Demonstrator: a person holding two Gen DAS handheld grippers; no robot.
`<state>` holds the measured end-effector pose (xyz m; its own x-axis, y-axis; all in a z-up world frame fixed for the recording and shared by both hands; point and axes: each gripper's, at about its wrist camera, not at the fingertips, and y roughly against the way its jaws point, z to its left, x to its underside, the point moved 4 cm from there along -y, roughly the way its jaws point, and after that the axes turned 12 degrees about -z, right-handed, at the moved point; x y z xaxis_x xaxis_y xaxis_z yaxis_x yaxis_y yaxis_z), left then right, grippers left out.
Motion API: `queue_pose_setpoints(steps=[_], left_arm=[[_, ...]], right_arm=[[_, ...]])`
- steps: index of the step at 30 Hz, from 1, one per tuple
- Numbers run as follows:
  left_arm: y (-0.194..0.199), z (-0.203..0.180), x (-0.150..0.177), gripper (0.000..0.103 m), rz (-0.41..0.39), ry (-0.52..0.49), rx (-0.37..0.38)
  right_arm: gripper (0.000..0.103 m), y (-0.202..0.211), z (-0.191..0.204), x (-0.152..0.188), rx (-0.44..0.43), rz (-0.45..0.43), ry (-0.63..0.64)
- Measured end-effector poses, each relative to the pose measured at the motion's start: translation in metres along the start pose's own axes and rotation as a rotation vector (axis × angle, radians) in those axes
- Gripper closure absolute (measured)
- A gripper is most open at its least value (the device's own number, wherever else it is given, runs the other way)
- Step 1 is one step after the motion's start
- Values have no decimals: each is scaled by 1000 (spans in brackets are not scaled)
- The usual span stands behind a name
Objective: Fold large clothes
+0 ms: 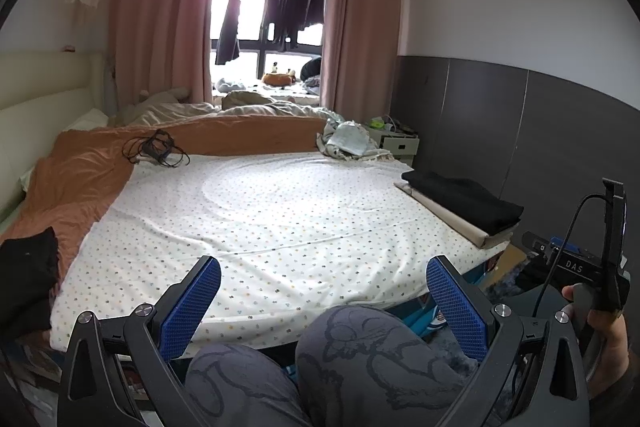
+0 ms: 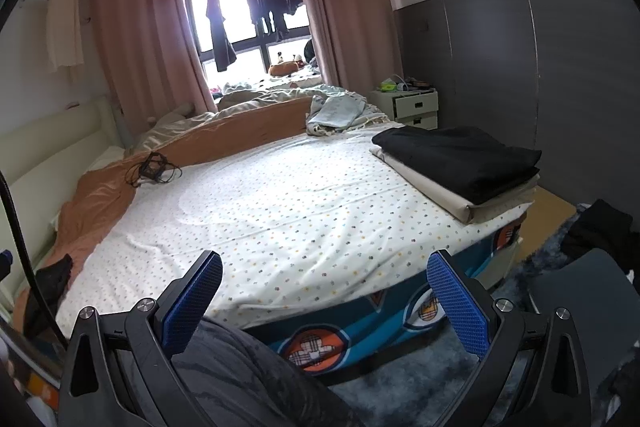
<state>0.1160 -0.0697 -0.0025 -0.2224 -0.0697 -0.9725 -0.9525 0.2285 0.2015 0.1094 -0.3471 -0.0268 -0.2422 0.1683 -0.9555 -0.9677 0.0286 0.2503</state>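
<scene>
1. Holding left fingers (image 1: 192, 307) spread wide on the left gripper (image 1: 324, 267), gripping nothing; hovering over knees (image 1: 352, 347) at the bed's near edge.
2. Keeping right fingers (image 2: 456, 299) equally wide on the right gripper (image 2: 324, 263), likewise empty; probably staying open for a first grab at fabric.
3. Resting a folded stack (image 2: 460, 163), black on beige, at the near right corner of the sheet (image 2: 260, 207), apparently parked there to free the middle for spreading.
4. Lying bunched at the near left edge, a black cloth (image 1: 28, 267), unfolded, looking like a garment waiting its turn.
5. Sitting on the floor to the right, a dark pile (image 2: 596, 227), possibly more clothes; hard to tell.
6. Leaving cables (image 1: 156, 147) far left, clear of the working area.
7. Judging the step: between garments, needing a reach left or right to fetch one.
</scene>
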Motion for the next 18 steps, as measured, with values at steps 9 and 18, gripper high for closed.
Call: queue_pose_setpoints(steps=[9, 18], left_arm=[[4, 1, 2, 0, -3, 15, -1], [9, 5, 4, 0, 3, 30, -8]], right_arm=[[0, 3, -1, 0, 3, 2, -4], [0, 7, 0, 4, 4, 9, 1]])
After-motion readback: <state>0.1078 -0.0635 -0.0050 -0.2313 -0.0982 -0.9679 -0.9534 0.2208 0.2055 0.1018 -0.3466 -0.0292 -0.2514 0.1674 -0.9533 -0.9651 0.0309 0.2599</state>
